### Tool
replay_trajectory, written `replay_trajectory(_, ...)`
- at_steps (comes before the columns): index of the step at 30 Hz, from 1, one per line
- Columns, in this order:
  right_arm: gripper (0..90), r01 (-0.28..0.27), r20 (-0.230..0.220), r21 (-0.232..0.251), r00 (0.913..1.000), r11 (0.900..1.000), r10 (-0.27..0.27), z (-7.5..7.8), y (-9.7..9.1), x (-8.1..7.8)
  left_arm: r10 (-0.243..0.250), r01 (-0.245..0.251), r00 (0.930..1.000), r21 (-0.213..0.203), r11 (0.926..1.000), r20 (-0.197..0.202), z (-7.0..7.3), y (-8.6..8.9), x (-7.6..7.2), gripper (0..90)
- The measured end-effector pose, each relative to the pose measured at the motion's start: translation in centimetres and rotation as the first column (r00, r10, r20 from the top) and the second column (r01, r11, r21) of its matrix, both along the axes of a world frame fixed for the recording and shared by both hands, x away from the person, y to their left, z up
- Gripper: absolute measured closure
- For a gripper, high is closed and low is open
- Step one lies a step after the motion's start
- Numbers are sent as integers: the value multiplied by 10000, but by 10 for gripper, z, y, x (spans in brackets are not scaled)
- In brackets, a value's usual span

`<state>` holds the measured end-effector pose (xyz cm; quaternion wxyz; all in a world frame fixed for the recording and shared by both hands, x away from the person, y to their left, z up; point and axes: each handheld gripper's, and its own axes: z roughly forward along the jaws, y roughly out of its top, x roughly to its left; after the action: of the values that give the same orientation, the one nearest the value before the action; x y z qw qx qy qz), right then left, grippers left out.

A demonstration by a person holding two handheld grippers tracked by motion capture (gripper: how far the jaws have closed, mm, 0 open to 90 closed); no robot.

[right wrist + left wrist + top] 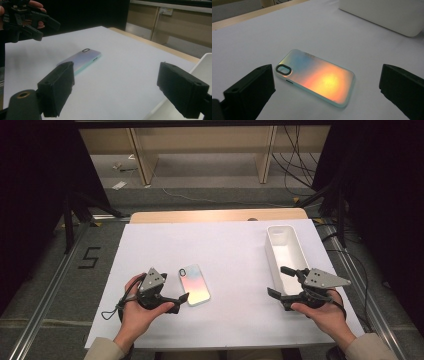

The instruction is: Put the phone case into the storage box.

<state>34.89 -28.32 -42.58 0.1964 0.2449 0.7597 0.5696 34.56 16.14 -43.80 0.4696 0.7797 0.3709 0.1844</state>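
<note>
Iridescent phone case [315, 78] flat on white sheet [230, 250], left gripper [184, 298] wide open beside it, right gripper [279, 281] open, empty, at white bin [282, 251].

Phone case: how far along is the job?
Nothing looks done yet: the phone case lies flat on the white sheet, apart from the white bin. In hand: the left tool is open and aimed at it, not gripping. The right tool waits open by the bin. Grasping and any move remain.
</note>
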Motion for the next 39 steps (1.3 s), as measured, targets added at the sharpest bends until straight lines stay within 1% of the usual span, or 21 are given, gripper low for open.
replay_trajectory(8, 156, 36, 47, 83, 10000, 10000, -37, 1, 0, 0, -23, 23, 10000, 18, 10000, -34, 0, 0, 0, 9)
replay_trajectory(10, 157, 35, 35, 80, 10000, 10000, -35, 1, 0, 0, 31, -31, 10000, 29, 10000, -43, 0, 0, 1, 42)
replay_trajectory(11, 157, 37, 35, 77, 10000, 10000, -37, 1, 0, 0, 31, -31, 10000, 29, 10000, -43, 0, 0, 1, 80)
replay_trajectory(12, 157, 37, 35, 77, 10000, 10000, -37, 1, 0, 0, 148, -148, 9999, 73, 9999, -31, 0, 0, 1, 80)
replay_trajectory(13, 157, 45, 38, 87, 10000, 10000, -45, 1, 0, 0, 209, -209, 9998, 52, 9998, -34, 0, 1, 1, 144)
replay_trajectory(14, 157, 39, 47, 98, 10000, 9999, -39, 1, 0, 0, 246, -246, 9997, -18, 9997, -65, 0, 0, 2, 185)
replay_trajectory(15, 158, 37, 34, 96, 10000, 9999, -37, 0, 0, 0, 323, -324, 9994, -23, 9995, -110, 0, 0, 3, 252)
replay_trajectory(16, 158, 37, 34, 96, 10000, 9999, -37, 0, 0, 0, 373, -372, 9992, 34, 9993, -113, 0, 0, 4, 252)
replay_trajectory(17, 158, 26, 20, 87, 10000, 10000, -26, 0, 1, 0, 400, -399, 9991, 50, 9992, -137, 0, -1, 5, 369)
replay_trajectory(18, 158, 26, 20, 87, 10000, 10000, -26, 0, 1, 0, 469, -467, 9988, 116, 9988, -141, -1, -2, 6, 369)
replay_trajectory(19, 158, 29, 20, 82, 10000, 10000, -29, 0, 1, 1, 550, -545, 9984, 318, 9980, -144, -1, -3, 8, 528)
replay_trajectory(21, 159, 41, 9, 85, 10000, 10000, -41, 0, 2, 1, 482, -475, 9987, 404, 9981, -160, -1, -5, 9, 649)
replay_trajectory(22, 159, 41, 9, 85, 10000, 10000, -41, 0, 2, 1, 497, -490, 9987, 511, 9975, -135, -1, -6, 10, 649)
replay_trajectory(24, 160, 44, 20, 92, 10000, 9999, -44, 0, 2, 1, 509, -500, 9986, 643, 9967, -116, -1, -10, 12, 765)
replay_trajectory(27, 160, 50, 14, 66, 10000, 10000, -50, 0, 2, 1, 454, -441, 9989, 981, 9942, -106, 0, -18, 15, 888)
replay_trajectory(29, 160, 54, 9, 78, 10000, 10000, -54, 0, 2, 1, 259, -219, 9991, 1113, 9935, -346, -2, -27, 20, 900)
replay_trajectory(30, 160, 54, 9, 78, 10000, 10000, -54, 0, 2, 1, 259, -219, 9991, 1113, 9935, -346, -2, -27, 20, 900)
replay_trajectory(31, 160, 56, -2, 87, 10000, 9999, -56, 0, 2, 1, 147, -82, 9984, 1191, 9928, -542, -4, -34, 24, 900)
replay_trajectory(32, 160, 56, -2, 87, 10000, 9999, -56, 0, 2, 1, 147, -82, 9984, 1191, 9928, -542, -4, -34, 24, 900)
replay_trajectory(34, 161, 46, -26, 114, 10000, 9999, -46, 0, 2, 1, 106, -22, 9974, 1169, 9931, -712, -7, -41, 29, 900)
replay_trajectory(39, 162, 29, -13, 128, 10000, 9999, -29, -1, 2, 2, -42, 172, 9952, 1324, 9911, -982, -12, -58, 39, 900)
